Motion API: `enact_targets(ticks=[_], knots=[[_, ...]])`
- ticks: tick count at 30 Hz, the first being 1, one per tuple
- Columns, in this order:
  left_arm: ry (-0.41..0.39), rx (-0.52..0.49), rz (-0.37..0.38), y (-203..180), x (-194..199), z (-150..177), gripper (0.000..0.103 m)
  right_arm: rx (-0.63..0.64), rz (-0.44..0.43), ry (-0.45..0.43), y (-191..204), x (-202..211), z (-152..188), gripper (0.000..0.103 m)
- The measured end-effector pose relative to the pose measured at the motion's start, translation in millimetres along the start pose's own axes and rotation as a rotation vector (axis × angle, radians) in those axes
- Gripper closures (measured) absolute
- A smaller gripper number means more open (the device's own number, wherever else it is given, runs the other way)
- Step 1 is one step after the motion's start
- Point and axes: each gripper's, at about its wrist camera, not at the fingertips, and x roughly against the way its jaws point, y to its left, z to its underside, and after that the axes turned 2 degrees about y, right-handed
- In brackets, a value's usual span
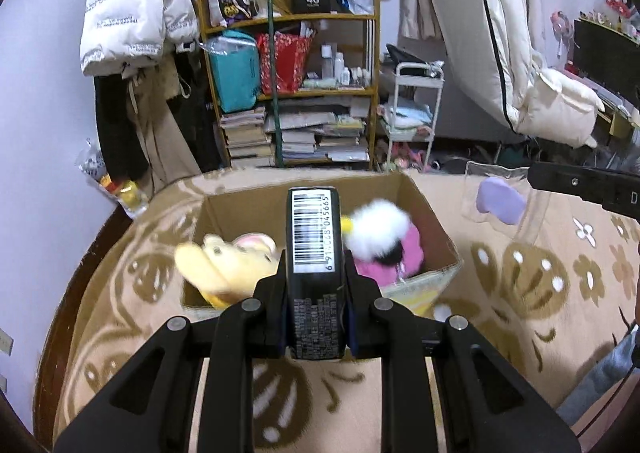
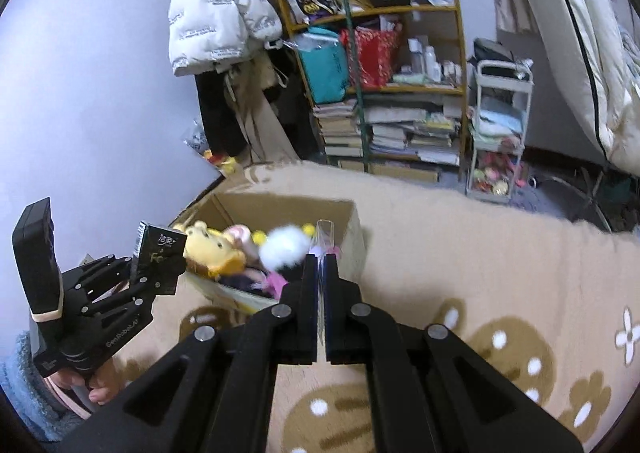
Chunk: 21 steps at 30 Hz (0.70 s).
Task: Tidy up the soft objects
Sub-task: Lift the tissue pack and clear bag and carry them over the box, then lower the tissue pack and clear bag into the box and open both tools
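A black tissue pack (image 1: 314, 253) with a barcode stands clamped between the fingers of the left gripper (image 1: 315, 277), above the near edge of an open cardboard box (image 1: 416, 189). Inside the box lie a yellow plush (image 1: 218, 265) on the left and a white-and-pink plush (image 1: 380, 239) on the right. The right gripper (image 2: 319, 265) is closed on the thin edge of a clear pouch (image 1: 498, 199) holding something lilac, to the right of the box. All sit over a beige patterned blanket (image 2: 460, 245).
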Motion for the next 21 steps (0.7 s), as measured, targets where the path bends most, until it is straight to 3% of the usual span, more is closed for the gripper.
enact_targets(ticks=[5,12,21], knots=[[-0.019,0.015,-0.035,17,-13,-12,0.083,0.005,-0.044,-0.03,14,-12,-16,0.1],[0.026,0.086,-0.007,38,-44,-16,0.083,-0.008,-0.103,-0.03,35,-43,-17,0.1],[0.063,0.083,0.013,45,-63,-14,0.082,-0.048,-0.138,-0.005,39,-77,-10,0.1]])
